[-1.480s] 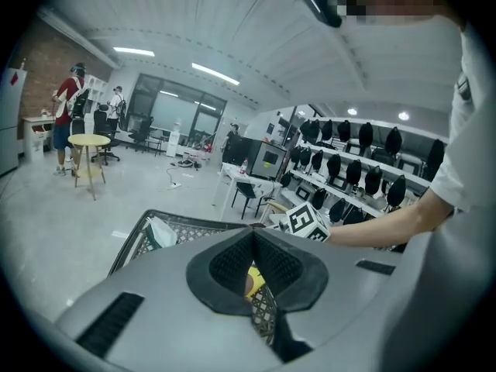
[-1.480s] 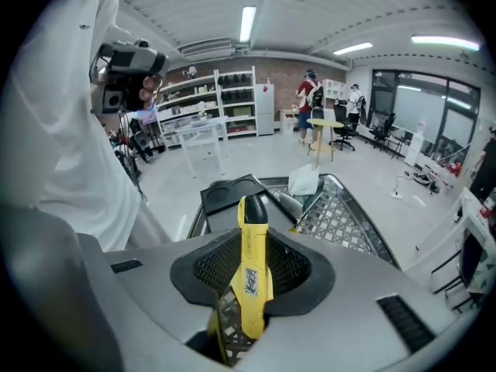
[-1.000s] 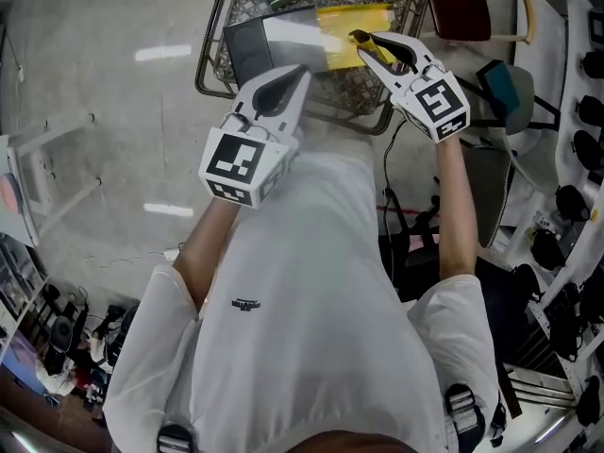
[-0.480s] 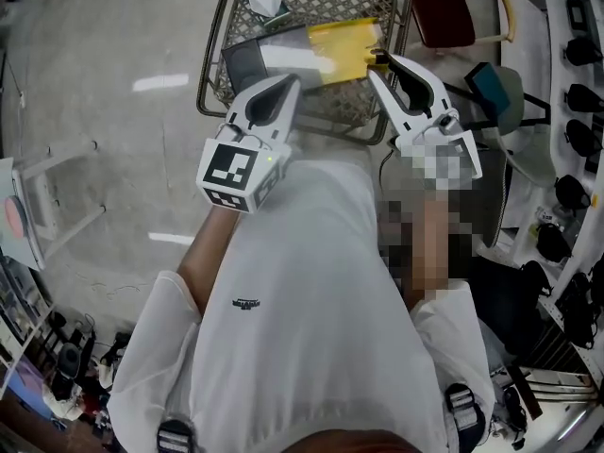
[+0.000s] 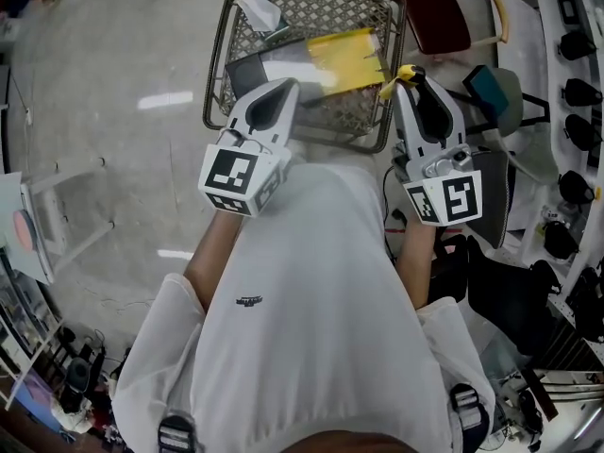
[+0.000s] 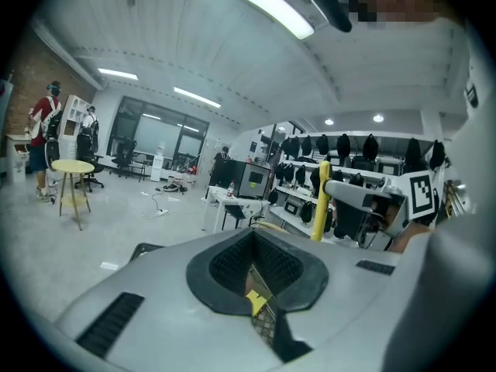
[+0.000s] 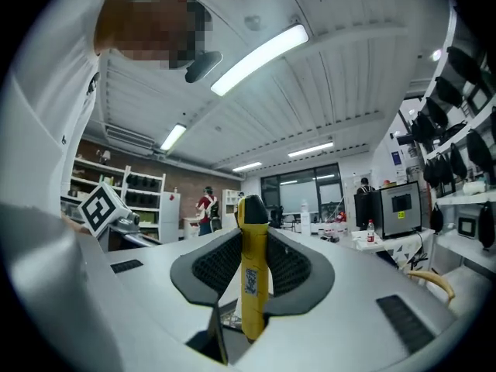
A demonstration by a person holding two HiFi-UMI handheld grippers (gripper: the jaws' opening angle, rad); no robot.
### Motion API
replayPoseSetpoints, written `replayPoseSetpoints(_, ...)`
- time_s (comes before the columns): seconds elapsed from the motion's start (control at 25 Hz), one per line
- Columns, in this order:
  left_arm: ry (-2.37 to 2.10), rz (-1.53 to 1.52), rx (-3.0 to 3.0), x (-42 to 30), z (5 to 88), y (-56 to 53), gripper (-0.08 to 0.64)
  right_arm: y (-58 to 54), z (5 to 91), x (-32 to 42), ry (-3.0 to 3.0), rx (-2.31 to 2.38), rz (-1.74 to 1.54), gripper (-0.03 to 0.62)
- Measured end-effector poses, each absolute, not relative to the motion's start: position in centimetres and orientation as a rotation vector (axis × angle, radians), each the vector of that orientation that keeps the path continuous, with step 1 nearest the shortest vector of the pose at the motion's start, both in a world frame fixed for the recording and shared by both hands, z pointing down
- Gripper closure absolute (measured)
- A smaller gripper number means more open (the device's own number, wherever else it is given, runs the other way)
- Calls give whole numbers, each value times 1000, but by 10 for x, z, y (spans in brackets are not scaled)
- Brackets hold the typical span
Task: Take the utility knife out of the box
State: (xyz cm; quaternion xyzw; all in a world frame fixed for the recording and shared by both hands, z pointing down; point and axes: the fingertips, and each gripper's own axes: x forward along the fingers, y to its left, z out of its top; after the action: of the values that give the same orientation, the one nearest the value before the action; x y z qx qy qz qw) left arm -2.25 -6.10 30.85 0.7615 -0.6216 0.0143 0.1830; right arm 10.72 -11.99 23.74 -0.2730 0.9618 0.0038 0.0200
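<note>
The yellow utility knife [image 5: 397, 76] stands upright between the jaws of my right gripper [image 5: 412, 75], which is shut on it just outside the right rim of the wire basket [image 5: 215, 74]. Seen from the right gripper view, the knife [image 7: 252, 270] fills the gap between the dark pads, its black tip on top. My left gripper [image 5: 287, 85] hovers over the basket's near edge, jaws together and empty. The left gripper view shows mesh through a thin slit between its jaws [image 6: 260, 304], with the knife [image 6: 318, 201] off to the right.
Inside the basket lie a yellow packet [image 5: 351, 59], a grey flat item [image 5: 247, 66] and crumpled white paper [image 5: 257, 9]. A dark red chair [image 5: 431, 17] and a teal stool [image 5: 500, 88] stand to the right. Racks of dark gear line the right side.
My right gripper has lifted the knife up out of the basket, swinging right and levelling out. The left gripper has risen a little.
</note>
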Motion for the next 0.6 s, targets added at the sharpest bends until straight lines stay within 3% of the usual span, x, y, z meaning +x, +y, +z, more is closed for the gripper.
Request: replayPoseSetpoints(0.6, -1759, 53, 2179, -36, 298, -59, 562, -132, 252, 115, 2904, -1034, -64, 502)
